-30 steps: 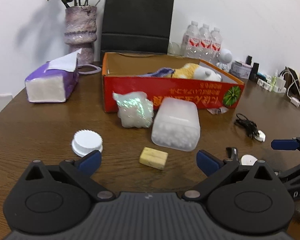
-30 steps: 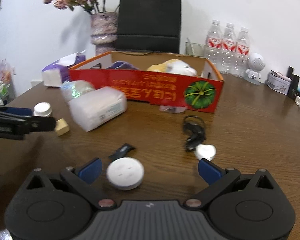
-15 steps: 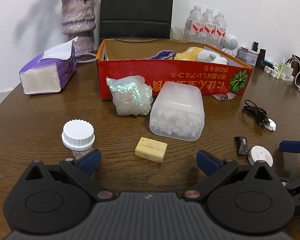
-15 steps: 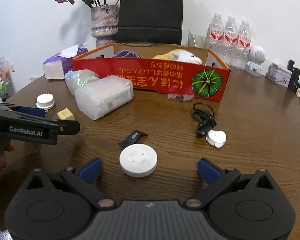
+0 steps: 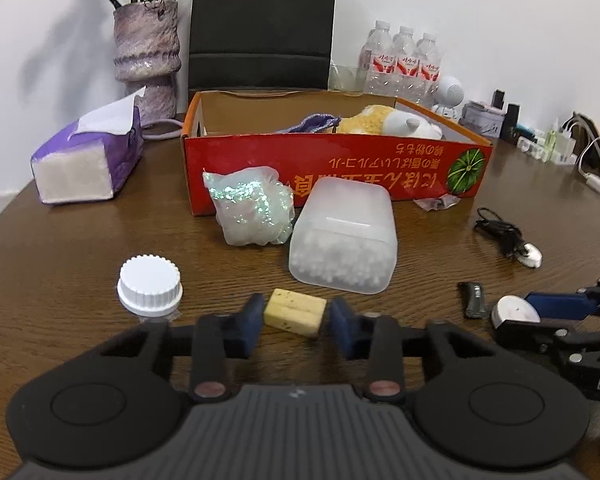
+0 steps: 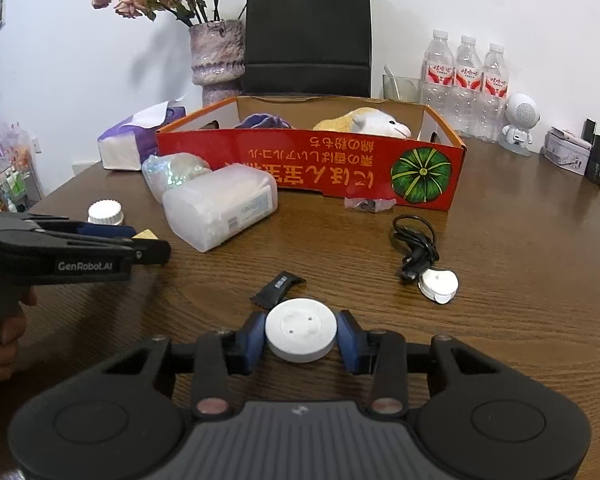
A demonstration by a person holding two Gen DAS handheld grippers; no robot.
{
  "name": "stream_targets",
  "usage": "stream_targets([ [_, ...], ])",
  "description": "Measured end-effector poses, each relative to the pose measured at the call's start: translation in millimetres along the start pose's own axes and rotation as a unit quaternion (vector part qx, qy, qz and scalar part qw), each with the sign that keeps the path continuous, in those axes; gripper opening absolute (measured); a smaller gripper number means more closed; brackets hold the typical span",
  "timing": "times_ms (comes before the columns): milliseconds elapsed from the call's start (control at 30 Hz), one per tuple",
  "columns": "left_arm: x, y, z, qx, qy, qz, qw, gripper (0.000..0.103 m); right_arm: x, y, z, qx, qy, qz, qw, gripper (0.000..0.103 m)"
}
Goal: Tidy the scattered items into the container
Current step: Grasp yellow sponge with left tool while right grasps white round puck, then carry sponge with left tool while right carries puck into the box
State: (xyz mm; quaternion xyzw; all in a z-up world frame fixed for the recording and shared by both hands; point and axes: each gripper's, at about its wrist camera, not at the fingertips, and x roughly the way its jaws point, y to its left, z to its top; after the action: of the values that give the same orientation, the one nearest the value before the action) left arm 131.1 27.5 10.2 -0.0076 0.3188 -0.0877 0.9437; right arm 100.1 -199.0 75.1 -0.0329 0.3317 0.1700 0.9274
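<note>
Grasp step: left claw (image 5: 296, 314) apparently clenches the yellow block (image 5: 294, 312), right claw (image 6: 301, 338) the white disc (image 6: 301, 334); next, lift both into the red box (image 6: 312, 160).

"genrobot.ai" on the left gripper (image 6: 140, 240); upside-down, seemingly japanese print on the red box (image 6: 312, 168).

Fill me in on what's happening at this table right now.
A person is tidying loose items into the red cardboard box, one handheld gripper per hand. The left gripper has its jaws closed around a small yellow block; the right gripper has its jaws against a round white disc. Both items rest on the brown wooden table. A plush toy is in the box.
</note>
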Motion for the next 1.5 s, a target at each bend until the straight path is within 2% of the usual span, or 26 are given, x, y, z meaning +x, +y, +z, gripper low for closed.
stream_targets([
  [267, -10, 3, -3, -0.015, -0.008, -0.008, 0.9998, 0.033, -3, -7, 0, 0.019, -0.003, 0.01, 1.0, 0.038],
  [433, -22, 4, 2, -0.017, -0.03, -0.009, 0.9994, 0.033, -5, -8, 5, 0.023, -0.014, 0.016, 1.0, 0.038],
  [600, -40, 2, 22, -0.011, -0.073, -0.016, 0.9971, 0.033, -11, -8, 22, 0.016, -0.043, 0.019, 0.999, 0.038],
  [767, -38, 0, 56, -0.019, -0.112, -0.019, 0.9934, 0.033, -10, -9, 61, 0.017, -0.091, 0.021, 0.995, 0.038],
  [933, -19, 2, 94, -0.035, -0.13, -0.027, 0.9906, 0.033, 5, -11, 108, 0.016, -0.129, 0.025, 0.991, 0.038],
  [1100, 11, 8, 122, -0.054, -0.131, -0.033, 0.9893, 0.033, 32, -15, 144, 0.013, -0.137, 0.024, 0.99, 0.038],
  [1267, 46, 15, 139, -0.067, -0.118, -0.025, 0.9905, 0.033, 67, -26, 163, 0.023, -0.121, 0.03, 0.992, 0.038],
  [1500, 94, 23, 143, -0.079, -0.077, -0.012, 0.9939, 0.033, 121, -37, 174, 0.015, -0.068, 0.038, 0.997, 0.038],
])
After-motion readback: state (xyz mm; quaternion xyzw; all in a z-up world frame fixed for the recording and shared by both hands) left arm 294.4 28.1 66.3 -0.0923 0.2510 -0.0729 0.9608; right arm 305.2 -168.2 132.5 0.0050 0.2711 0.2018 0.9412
